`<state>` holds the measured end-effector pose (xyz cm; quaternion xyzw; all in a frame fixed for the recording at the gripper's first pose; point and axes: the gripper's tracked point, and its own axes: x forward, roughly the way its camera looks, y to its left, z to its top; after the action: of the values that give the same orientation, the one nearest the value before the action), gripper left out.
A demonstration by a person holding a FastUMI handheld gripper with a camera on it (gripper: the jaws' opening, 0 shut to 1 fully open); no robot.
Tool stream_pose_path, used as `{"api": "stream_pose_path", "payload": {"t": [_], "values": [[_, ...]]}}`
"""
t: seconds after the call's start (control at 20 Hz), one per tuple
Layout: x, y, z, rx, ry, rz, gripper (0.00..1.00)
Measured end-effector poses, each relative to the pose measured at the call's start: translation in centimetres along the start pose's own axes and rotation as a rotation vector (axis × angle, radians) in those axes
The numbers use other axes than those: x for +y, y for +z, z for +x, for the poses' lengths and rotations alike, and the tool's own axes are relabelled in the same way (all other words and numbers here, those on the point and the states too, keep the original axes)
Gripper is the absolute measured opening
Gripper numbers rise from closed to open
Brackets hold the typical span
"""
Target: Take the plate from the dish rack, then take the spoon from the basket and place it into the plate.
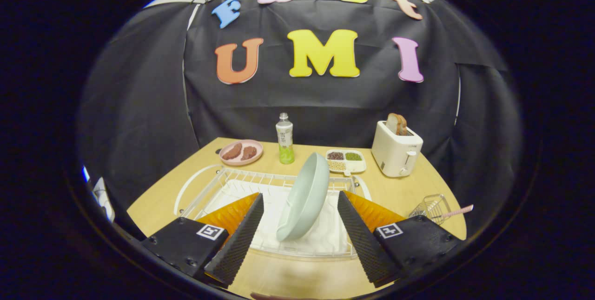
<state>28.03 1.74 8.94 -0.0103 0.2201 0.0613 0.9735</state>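
A pale green plate (304,195) stands on edge, leaning, in the white wire dish rack (232,181) on the wooden table. My gripper (300,207) is open, its two fingers wide apart on either side of the plate's lower half without touching it. A small wire basket (431,207) sits to the right of the rack, beyond the right finger, with a pink-handled spoon (458,211) sticking out of it toward the right.
Behind the rack stand a green drink bottle (285,139), a pink plate with brown food (241,152), a white divided dish of grains (345,160) and a white toaster (396,151) with a slice of bread. The table's front edge lies just below the fingers.
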Motion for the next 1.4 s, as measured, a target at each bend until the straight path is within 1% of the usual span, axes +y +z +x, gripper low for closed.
{"api": "stream_pose_path", "payload": {"t": [0.05, 0.2, 0.25, 0.3, 0.35, 0.45, 0.65, 0.7, 0.75, 0.8, 0.85, 0.9, 0.95, 1.05, 1.25, 1.4], "values": [[-0.6, 0.8, 0.5, 0.038, -0.019, -0.012, 1.0], [0.1, 1.9, 1.9, 0.222, 0.009, -0.045, 1.0], [0.2, 1.9, 2.0, 0.284, 0.011, -0.064, 0.99], [0.1, 2.0, 2.1, 0.356, -0.002, -0.097, 0.92], [-0.3, 2.3, 1.6, 0.41, -0.032, -0.112, 0.86], [-0.5, 1.7, 2.0, 0.53, -0.074, -0.116, 0.8], [-1.8, 1.4, 2.9, 0.685, -0.17, -0.12, 0.62], [-1.7, 1.5, 3.5, 0.693, -0.176, -0.12, 0.56], [-1.6, 1.7, 4.5, 0.697, -0.199, -0.114, 0.53], [-1.8, 1.9, 4.9, 0.71, -0.232, -0.116, 0.46], [-2.1, 1.7, 4.8, 0.735, -0.278, -0.119, 0.38], [-2.4, 1.9, 4.5, 0.763, -0.332, -0.143, 0.34], [-2.7, 1.9, 4.6, 0.778, -0.377, -0.175, 0.26], [-2.0, 2.1, 4.7, 0.78, -0.431, -0.193, 0.23], [0.0, 2.7, 4.3, 0.732, -0.508, -0.265, 0.17], [1.2, 3.3, 3.9, 0.685, -0.565, -0.275, 0.16]]}}
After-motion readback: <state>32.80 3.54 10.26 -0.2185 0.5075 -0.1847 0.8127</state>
